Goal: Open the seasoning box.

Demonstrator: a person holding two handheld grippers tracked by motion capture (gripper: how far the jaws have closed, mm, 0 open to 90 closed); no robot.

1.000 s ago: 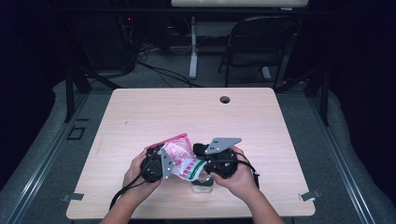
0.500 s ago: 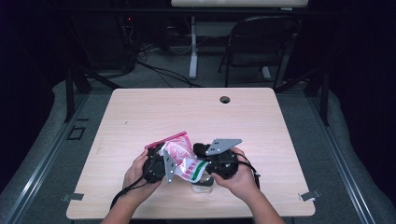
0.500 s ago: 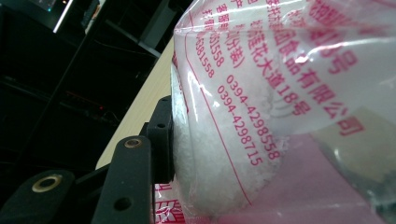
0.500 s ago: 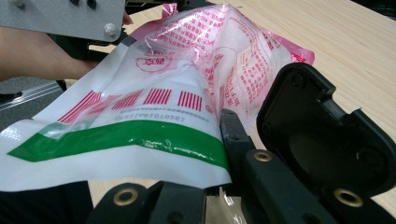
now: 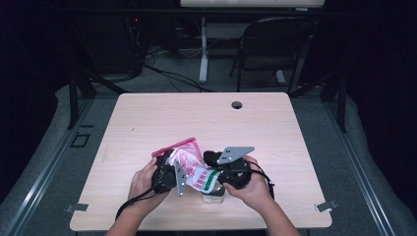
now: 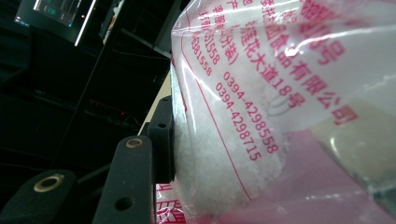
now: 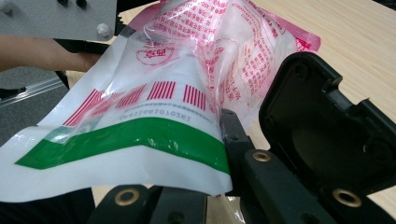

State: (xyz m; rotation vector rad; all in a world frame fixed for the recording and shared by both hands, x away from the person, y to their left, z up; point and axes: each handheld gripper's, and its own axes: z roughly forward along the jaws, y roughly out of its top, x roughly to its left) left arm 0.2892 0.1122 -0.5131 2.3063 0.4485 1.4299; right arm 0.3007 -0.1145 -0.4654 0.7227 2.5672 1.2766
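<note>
compared with a second ago, almost no change: both grippers at the same place near the front edge of the table (image 5: 147,123), the plastic bag (image 5: 189,164) between them, maybe tilted a little more toward the right side. judged from this, a slow step in hand, probably pouring or shaking the white grains out of the bag, not a move to a new place.

left gripper (image 5: 169,174) pressed on the bag's upper part; in the left gripper view one black jaw flat against the film (image 6: 243,107), with white grains bunched behind the red printed numbers. other jaw of it hidden behind the bag, so closed on the bag by judgement only, gap not visible.

right gripper (image 5: 223,169) at the lower end with the green stripe (image 7: 130,135); in the right gripper view the white edge of the bag running down between the jaws, seemingly pinched there, though the contact point covered by the film itself.

under the bag, in the high view, something small and clear (image 5: 215,196) on the table, maybe a cup or a jar; too much covered by the right hand (image 5: 253,189) to say. mouth of the bag not visible, so open or sealed not possible to tell. amount of grains left inside also unclear.
</note>
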